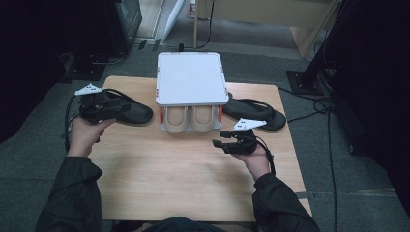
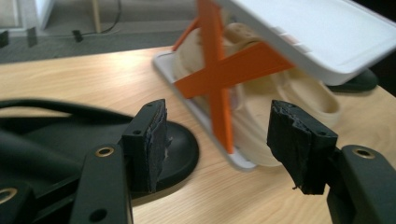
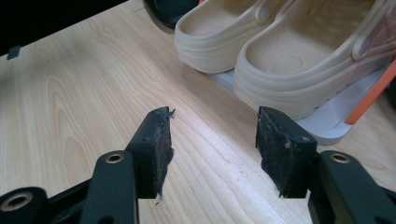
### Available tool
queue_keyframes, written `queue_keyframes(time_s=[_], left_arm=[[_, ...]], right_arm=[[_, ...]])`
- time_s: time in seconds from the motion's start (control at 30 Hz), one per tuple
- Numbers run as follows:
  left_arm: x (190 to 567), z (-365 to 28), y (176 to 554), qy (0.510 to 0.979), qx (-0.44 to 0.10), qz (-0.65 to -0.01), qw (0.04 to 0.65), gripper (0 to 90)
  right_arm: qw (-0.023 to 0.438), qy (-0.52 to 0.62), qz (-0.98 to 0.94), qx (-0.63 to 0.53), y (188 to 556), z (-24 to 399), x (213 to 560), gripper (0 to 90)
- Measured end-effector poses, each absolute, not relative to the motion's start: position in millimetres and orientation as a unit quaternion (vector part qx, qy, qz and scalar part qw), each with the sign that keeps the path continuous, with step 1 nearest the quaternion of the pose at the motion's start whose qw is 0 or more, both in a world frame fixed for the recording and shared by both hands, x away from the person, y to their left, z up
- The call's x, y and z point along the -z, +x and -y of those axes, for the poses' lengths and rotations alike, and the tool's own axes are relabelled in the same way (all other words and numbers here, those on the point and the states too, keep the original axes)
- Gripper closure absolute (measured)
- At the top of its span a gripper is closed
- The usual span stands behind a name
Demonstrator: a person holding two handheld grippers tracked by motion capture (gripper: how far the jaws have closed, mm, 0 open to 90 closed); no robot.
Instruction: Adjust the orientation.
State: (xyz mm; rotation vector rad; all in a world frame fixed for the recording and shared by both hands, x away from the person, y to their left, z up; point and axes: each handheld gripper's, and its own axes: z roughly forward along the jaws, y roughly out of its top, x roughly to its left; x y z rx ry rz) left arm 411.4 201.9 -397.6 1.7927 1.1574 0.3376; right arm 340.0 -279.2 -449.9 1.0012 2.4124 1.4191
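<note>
The black rubber flip-flop sandal (image 1: 126, 109) lies on the left part of the light wood-grain table (image 1: 183, 179), just left of the white two-tier shoe rack with orange crossed side braces (image 1: 191, 77). In the high view the left gripper (image 1: 115, 107) covers its rear half. In the left gripper view its rounded end (image 2: 180, 147) sits behind the left jaw, and the strap is a dark blur. That gripper's jaws stand wide, nothing between the frayed pads, and the same view shows the orange brace (image 2: 219, 74) close up. A second black sandal (image 1: 256, 112) lies right of the rack, partly behind it. The pair of cream moulded foam clogs (image 3: 289, 60) sits on the lower shelf, toes hidden under the top shelf from above; the right gripper view shows their pebbled insoles. The right gripper (image 1: 223, 138) hangs wide and empty over bare wood.
</note>
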Motion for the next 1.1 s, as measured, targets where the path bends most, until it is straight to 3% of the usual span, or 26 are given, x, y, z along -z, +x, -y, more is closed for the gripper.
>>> queue_keyframes(time_s=[0.43,1.1], left_arm=[[437,-222,432,0.729,-0.159,-0.519,0.416,42.4],[475,-241,463,0.696,-0.155,-0.574,0.403,40.2]], right_arm=[[0.079,0.331,-0.817,-0.466,340,272,454,46.6],[0.093,0.335,-0.818,-0.459,332,277,454,46.9]])
